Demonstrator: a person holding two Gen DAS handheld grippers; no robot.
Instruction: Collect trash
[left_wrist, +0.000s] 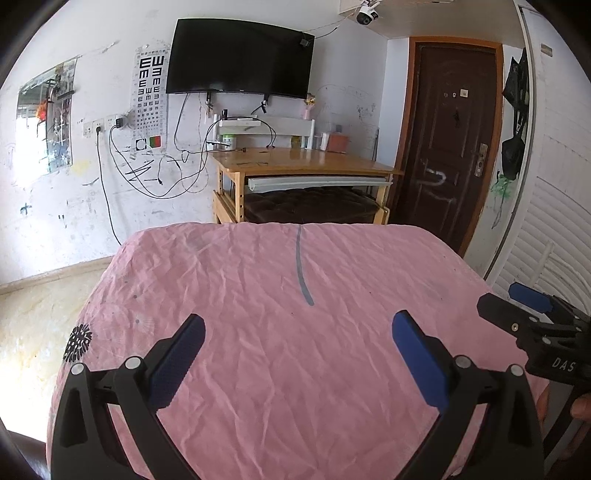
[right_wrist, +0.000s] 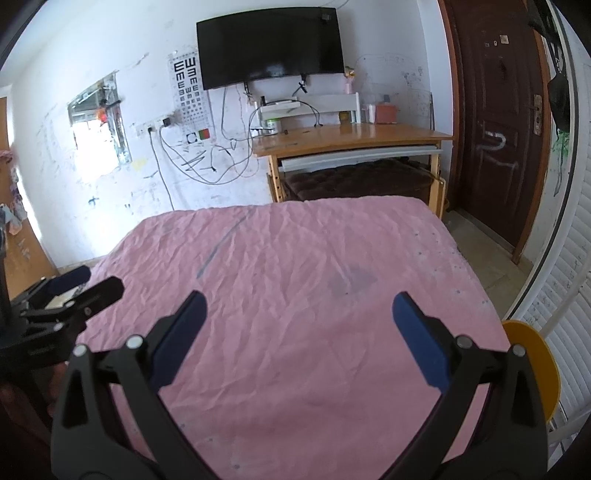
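No trash shows in either view. A wrinkled pink sheet (left_wrist: 280, 332) covers the bed in front of me, also filling the right wrist view as the pink sheet (right_wrist: 295, 295). My left gripper (left_wrist: 299, 325) hovers over it, open, with nothing between its blue pads. My right gripper (right_wrist: 299, 306) is also open and empty above the sheet. The right gripper (left_wrist: 524, 310) shows at the right edge of the left wrist view, and the left gripper (right_wrist: 85, 286) shows at the left edge of the right wrist view.
Beyond the bed stands a wooden desk (left_wrist: 303, 162) with small items, under a wall-mounted TV (left_wrist: 240, 59). A brown door (left_wrist: 450, 140) is at the right. A yellow round object (right_wrist: 535, 369) sits beside the bed on the right. Tiled floor (left_wrist: 33, 325) lies left.
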